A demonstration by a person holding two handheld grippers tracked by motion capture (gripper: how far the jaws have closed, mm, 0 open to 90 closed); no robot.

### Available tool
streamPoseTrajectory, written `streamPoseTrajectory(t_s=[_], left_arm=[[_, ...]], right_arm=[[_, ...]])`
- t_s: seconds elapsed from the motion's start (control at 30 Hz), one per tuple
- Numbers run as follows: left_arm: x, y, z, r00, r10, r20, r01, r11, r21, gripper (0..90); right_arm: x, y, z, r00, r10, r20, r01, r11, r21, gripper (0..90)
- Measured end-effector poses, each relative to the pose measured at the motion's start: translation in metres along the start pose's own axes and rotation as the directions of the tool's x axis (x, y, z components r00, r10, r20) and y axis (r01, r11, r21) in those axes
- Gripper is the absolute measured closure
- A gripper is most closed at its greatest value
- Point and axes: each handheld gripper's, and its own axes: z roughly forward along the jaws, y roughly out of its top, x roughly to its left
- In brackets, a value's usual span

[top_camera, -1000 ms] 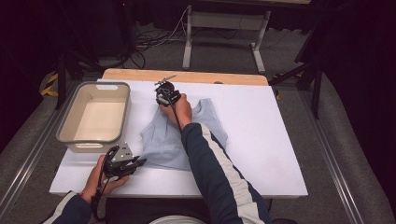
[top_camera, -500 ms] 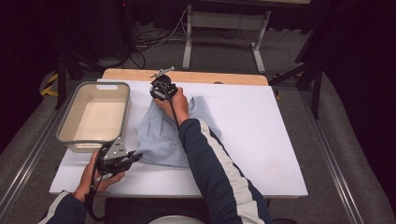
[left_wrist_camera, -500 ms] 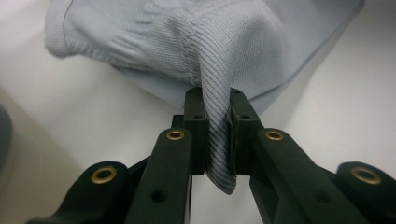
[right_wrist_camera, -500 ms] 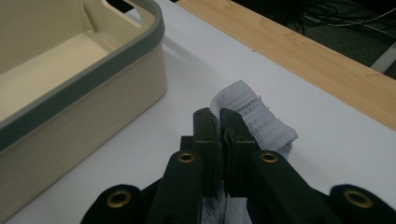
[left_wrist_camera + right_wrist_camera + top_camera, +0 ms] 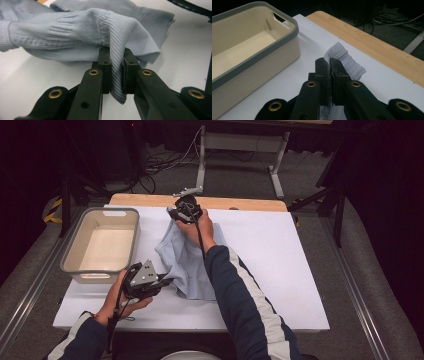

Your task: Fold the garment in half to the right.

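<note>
Both the left gripper [image 5: 116, 72] and right gripper [image 5: 329, 75] pinch the cloth [image 5: 187, 262] mid-frame; lift evenly, keeping it taut.

ribbed knit garment [image 5: 75, 32] – matt plastic tub [image 5: 249, 47]

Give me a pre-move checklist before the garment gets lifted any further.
1. Left hand-held gripper clamped on the blue-grey garment: ok, ribbed fabric sits between the jaws.
2. Right hand-held gripper clamped on the ribbed hem: ok.
3. Two grips at separate ends, near and far: ok.
4. Garment free of the table: not ok, the middle rests on it.
5. Bin ready to receive: ok, nothing inside.
6. Cable clear of the fabric: cannot tell.
</note>
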Motion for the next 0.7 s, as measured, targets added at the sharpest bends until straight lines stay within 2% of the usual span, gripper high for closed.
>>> streamPoseTrajectory(t_s=[0.1, 0.2, 0.4, 0.5, 0.7], left_arm=[[-0.004, 0.013, 0.009, 0.9994, 0.032, 0.017, -0.032, 0.9995, 0.004, 80.8], [-0.007, 0.020, 0.016, 0.9982, 0.052, 0.028, -0.052, 0.9986, 0.004, 80.6], [-0.016, 0.036, 0.040, 0.9937, 0.099, 0.053, -0.100, 0.9949, 0.016, 80.5], [-0.021, 0.042, 0.052, 0.9909, 0.119, 0.063, -0.120, 0.9925, 0.022, 80.5], [-0.029, 0.051, 0.076, 0.9854, 0.149, 0.083, -0.154, 0.9865, 0.055, 80.1]], right_arm=[[-0.006, 0.000, -0.013, 0.9999, 0.015, -0.006, -0.015, 0.9996, -0.022, 86.2], [-0.012, -0.003, -0.023, 0.9999, 0.009, 0.005, -0.009, 0.9997, -0.024, 86.1], [-0.034, -0.014, -0.046, 0.9990, 0.032, 0.030, -0.030, 0.9980, -0.055, 86.4], [-0.044, -0.021, -0.053, 0.9982, 0.028, 0.053, -0.026, 0.9982, -0.054, 86.4], [-0.064, -0.039, -0.061, 0.9949, 0.049, 0.088, -0.046, 0.9983, -0.036, 86.3]])
